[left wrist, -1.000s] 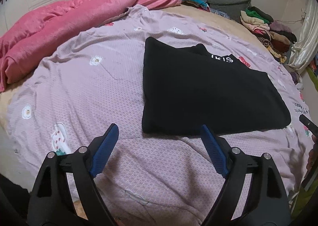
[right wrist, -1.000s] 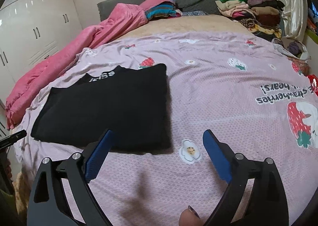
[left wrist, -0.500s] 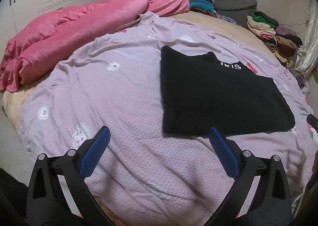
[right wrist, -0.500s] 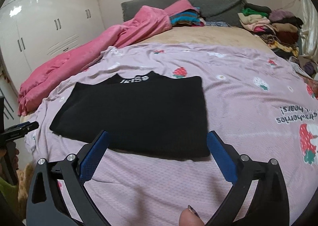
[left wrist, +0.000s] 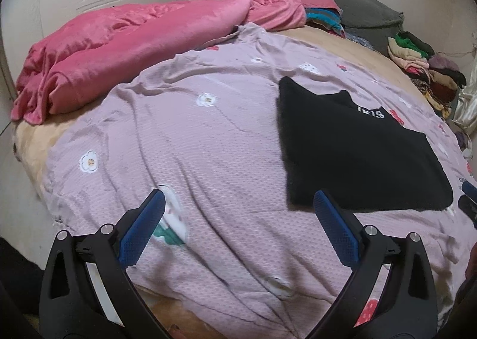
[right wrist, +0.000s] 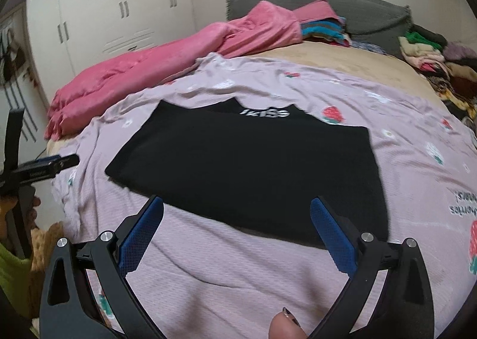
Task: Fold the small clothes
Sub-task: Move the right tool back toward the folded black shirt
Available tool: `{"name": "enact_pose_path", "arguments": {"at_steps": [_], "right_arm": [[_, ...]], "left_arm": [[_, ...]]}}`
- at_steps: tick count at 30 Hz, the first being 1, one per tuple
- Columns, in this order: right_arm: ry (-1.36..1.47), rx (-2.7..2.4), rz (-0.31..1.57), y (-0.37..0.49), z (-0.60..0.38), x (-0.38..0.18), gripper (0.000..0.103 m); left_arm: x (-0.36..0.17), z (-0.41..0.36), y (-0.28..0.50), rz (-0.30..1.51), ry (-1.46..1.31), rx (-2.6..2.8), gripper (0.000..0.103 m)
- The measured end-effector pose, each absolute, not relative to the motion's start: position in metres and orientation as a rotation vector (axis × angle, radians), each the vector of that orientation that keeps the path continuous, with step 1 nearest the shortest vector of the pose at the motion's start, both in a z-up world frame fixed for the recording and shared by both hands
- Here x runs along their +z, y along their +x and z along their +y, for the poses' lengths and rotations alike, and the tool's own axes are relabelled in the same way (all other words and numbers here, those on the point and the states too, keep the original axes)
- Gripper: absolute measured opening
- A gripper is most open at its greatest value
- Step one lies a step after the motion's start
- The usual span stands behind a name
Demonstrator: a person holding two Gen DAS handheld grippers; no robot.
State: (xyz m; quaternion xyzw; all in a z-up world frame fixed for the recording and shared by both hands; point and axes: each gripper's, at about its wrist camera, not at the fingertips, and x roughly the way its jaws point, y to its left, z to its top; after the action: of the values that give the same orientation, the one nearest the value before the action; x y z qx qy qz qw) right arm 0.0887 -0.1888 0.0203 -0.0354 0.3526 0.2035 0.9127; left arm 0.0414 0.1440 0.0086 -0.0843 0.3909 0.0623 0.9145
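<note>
A black garment (left wrist: pixel 357 154) with white lettering at the collar lies flat, folded into a rough rectangle, on the lilac bedspread (left wrist: pixel 193 160). It also shows in the right wrist view (right wrist: pixel 253 166). My left gripper (left wrist: pixel 238 204) is open and empty, above the bedspread to the left of the garment's near corner. My right gripper (right wrist: pixel 237 210) is open and empty, just in front of the garment's near edge. The left gripper's tip (right wrist: pixel 56 164) shows at the left of the right wrist view.
A pink blanket (left wrist: pixel 134 37) is bunched along the bed's far left side. A pile of folded clothes (left wrist: pixel 426 70) sits at the far right by the grey headboard (left wrist: pixel 342 1). White wardrobes (right wrist: pixel 104 19) stand behind. The bed edge runs below the grippers.
Both grippers have swung left. The garment has shifted right in the left wrist view and toward the centre in the right wrist view. Both stayed open; the garment has not moved.
</note>
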Motion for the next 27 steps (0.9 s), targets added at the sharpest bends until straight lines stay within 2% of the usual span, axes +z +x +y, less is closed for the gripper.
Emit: {"name": "enact_pose_path", "arguments": {"at_steps": [27], "right_arm": [[-0.442, 0.492, 0.75, 0.111, -0.061, -0.034, 0.098]], "left_arm": [[-0.023, 0.193, 0.058, 0.831, -0.242, 0.212, 0.093]]}}
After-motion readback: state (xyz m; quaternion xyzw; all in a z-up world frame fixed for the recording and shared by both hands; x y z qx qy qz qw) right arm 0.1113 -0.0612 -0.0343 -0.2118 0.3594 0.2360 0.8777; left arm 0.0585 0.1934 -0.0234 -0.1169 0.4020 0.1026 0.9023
